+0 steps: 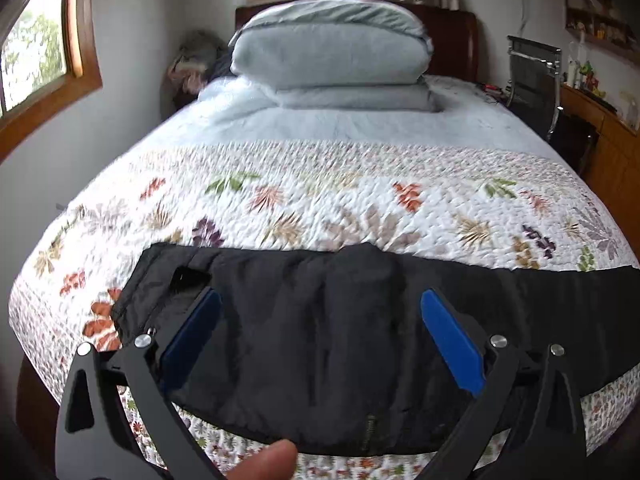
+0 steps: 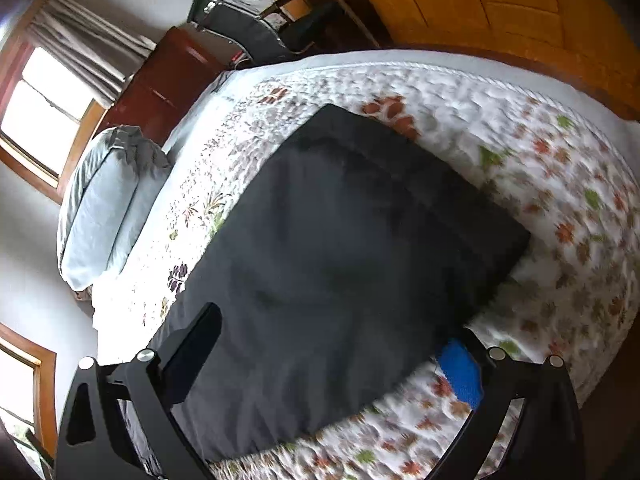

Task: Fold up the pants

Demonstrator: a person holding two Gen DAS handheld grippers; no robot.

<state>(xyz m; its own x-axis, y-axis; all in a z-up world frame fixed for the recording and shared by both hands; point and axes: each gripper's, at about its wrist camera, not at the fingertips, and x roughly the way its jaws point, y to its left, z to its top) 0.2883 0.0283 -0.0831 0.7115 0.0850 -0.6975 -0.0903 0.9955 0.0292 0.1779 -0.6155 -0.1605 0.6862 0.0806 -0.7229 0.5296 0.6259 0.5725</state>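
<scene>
We held the left gripper (image 1: 320, 332) and right gripper (image 2: 332, 344) spread wide and empty above the black pants (image 1: 320, 320), laid along the quilt's (image 1: 320, 200) near edge; next, we judged, a hem pinch.

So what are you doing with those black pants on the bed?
A person is folding black pants on a bed with a flowery quilt, holding a gripper in each hand. The left gripper is open above the waist end, near a pocket, and a fingertip shows at the bottom of that view. The right gripper is open too, over the leg end. Neither one is pinching the fabric right now. The pants lie flat across the foot of the bed, near its edge.
</scene>
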